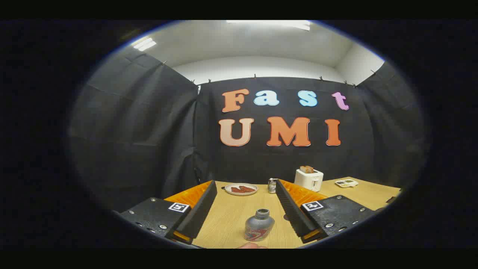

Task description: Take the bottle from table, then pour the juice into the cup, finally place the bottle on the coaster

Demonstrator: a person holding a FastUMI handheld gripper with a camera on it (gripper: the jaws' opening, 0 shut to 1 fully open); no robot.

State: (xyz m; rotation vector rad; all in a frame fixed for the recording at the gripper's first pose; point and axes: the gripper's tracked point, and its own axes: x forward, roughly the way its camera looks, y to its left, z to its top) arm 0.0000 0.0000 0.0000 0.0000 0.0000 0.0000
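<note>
On tabletop (231, 220), hand-held gripper (244, 198) wide open w/ fingers apart, holding nothing. Plate (241, 189) w/ reddish food at far edge; bottle (259, 225) upright btwn fingers, near edge; small jar, maybe, (272, 185) beyond; toaster (309, 179); tray (346, 183) far-right corner.

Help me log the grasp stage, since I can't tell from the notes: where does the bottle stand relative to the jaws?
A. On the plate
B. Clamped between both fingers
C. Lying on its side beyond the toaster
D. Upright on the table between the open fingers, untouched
D: the bottle stands upright on the wooden table, midway in the open gripper, with clear gaps to both fingers.
</note>
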